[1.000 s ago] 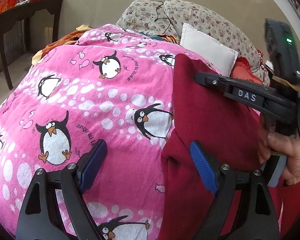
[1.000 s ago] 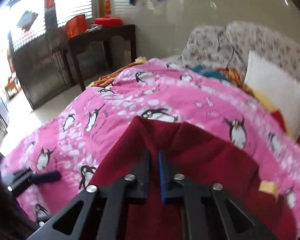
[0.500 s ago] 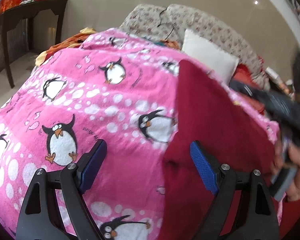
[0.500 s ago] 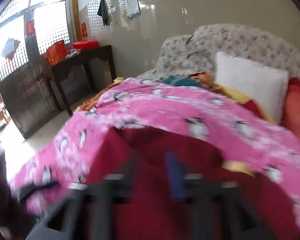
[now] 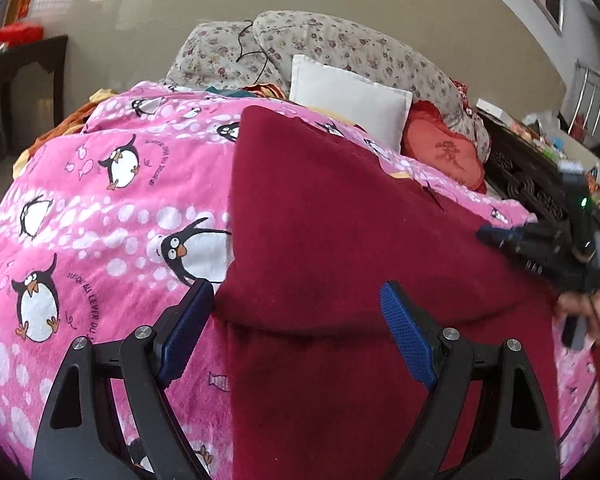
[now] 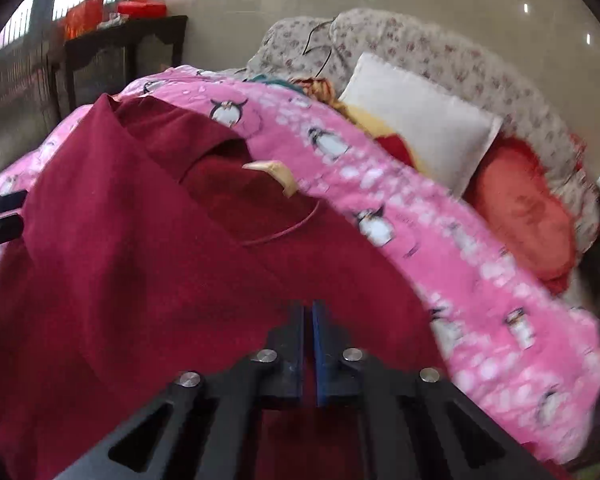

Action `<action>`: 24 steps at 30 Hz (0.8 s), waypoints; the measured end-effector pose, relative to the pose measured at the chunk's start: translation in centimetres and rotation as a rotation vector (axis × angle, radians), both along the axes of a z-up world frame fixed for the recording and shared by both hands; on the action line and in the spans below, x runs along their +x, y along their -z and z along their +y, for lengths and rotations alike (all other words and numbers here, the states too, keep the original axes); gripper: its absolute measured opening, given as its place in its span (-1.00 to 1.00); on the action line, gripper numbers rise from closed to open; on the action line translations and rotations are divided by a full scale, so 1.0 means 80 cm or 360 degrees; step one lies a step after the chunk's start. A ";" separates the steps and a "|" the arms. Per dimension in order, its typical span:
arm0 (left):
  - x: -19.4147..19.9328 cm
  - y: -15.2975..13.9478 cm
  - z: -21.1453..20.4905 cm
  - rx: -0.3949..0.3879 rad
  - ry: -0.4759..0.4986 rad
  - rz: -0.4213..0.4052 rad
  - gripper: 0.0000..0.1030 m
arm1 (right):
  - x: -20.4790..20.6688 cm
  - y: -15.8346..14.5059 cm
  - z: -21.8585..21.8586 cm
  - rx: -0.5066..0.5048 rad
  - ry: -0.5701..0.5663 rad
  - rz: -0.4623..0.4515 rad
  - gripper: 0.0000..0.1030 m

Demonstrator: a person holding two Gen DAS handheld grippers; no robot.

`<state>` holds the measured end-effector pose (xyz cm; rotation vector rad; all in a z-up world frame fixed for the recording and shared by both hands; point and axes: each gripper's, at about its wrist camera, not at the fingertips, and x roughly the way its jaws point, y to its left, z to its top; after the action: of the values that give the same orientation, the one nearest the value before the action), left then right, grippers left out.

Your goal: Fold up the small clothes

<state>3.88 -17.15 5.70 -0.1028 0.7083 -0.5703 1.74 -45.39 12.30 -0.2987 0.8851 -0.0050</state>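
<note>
Bed under pink penguin blanket [image 5: 100,216]; dark red garment [image 5: 340,240] spread on it, one side folded over. Left tongs [image 5: 292,328] spread wide above near edge. Right tongs [image 6: 308,344] pressed together, fabric between not discernible. Advice: align edges, smooth crease before next fold.

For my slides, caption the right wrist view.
Right gripper, jaws shut, over a maroon garment spread on a pink penguin blanket.
</note>
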 end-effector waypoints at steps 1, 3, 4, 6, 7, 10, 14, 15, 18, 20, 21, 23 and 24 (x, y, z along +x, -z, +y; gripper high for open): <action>-0.001 0.000 0.000 -0.0006 0.0006 -0.0009 0.66 | -0.003 -0.006 0.000 -0.0019 0.0011 -0.0017 -0.94; -0.001 -0.002 0.001 -0.0020 0.0004 -0.0018 0.66 | -0.005 -0.019 -0.013 -0.0017 0.0079 -0.0084 -0.98; -0.002 -0.003 0.001 -0.0021 0.0001 -0.0022 0.66 | -0.004 -0.019 -0.021 -0.0051 0.0154 -0.0107 -0.99; -0.004 -0.002 0.001 -0.0018 0.0000 -0.0032 0.66 | 0.007 -0.013 -0.040 -0.0066 0.0277 -0.0126 -0.99; -0.004 -0.002 0.001 -0.0017 0.0003 -0.0035 0.66 | 0.009 -0.009 -0.049 0.0001 0.0307 -0.0118 -0.99; -0.006 -0.002 0.002 -0.0017 0.0010 -0.0041 0.66 | -0.006 -0.024 -0.062 0.0114 0.0372 -0.0122 -0.94; -0.009 -0.007 0.002 -0.0036 0.0019 -0.0077 0.66 | -0.073 -0.065 -0.072 0.0171 0.0403 -0.0232 0.16; -0.011 -0.008 0.001 -0.0038 0.0022 -0.0088 0.66 | -0.087 -0.069 -0.077 0.0194 0.0428 -0.0250 0.52; -0.016 -0.011 -0.001 -0.0028 0.0033 -0.0118 0.66 | -0.122 -0.068 -0.098 0.0333 0.0493 -0.0230 0.54; -0.018 -0.010 -0.003 -0.0011 0.0038 -0.0120 0.66 | -0.126 -0.054 -0.104 0.0365 0.0507 -0.0169 0.54; -0.018 -0.010 -0.004 -0.0004 0.0041 -0.0119 0.66 | -0.123 -0.046 -0.104 0.0350 0.0513 -0.0140 0.54; -0.018 -0.009 -0.004 -0.0003 0.0047 -0.0119 0.66 | -0.112 -0.034 -0.104 0.0370 0.0513 -0.0107 0.54; -0.018 -0.008 -0.003 -0.0006 0.0048 -0.0117 0.66 | -0.104 -0.027 -0.104 0.0416 0.0504 -0.0089 0.35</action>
<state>2.45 -17.41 6.35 -0.0747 0.6382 -0.6016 -6.61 -53.70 14.48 0.0869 0.8589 -0.1889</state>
